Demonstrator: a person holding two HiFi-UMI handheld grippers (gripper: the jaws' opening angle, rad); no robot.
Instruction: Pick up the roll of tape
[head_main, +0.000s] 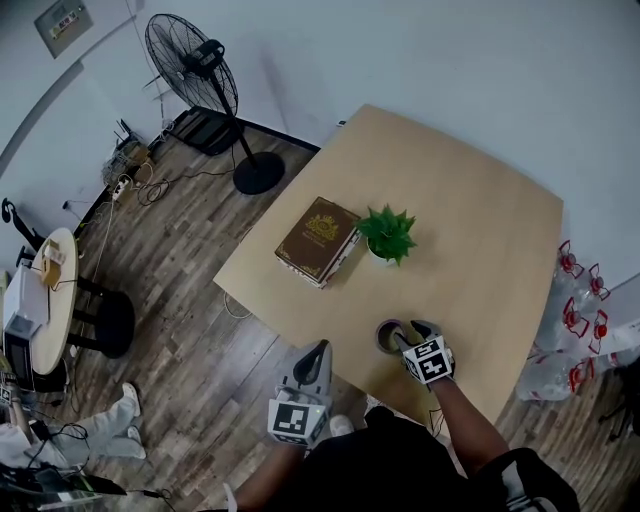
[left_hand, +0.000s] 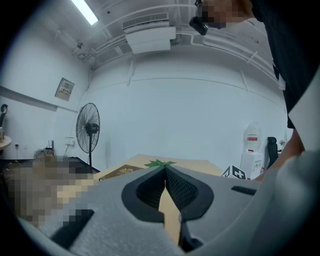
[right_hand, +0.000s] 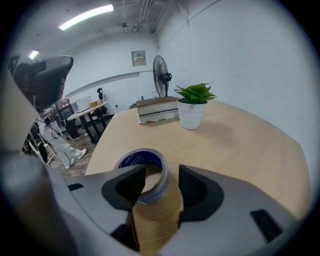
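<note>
Nothing fully readable anywhere.
- Roll of tape (right_hand: 142, 156): white lettering on the blue band in the right gripper view. It looks like a brand name, but it is too blurred to spell out.
- Book (head_main: 318, 238): gold crest and gold lettering on the brown cover, too small to read.
- Wall plaque (right_hand: 138, 58): framed notice, print not resolvable in any view.
- Water bottle (left_hand: 252, 145): red label, illegible.
- Plastic bags (head_main: 575, 310): red print, illegible.
- One marker cube (head_main: 297, 420) and the other marker cube (head_main: 430, 362): black-and-white square code patterns only, with no letters or digits.
</note>
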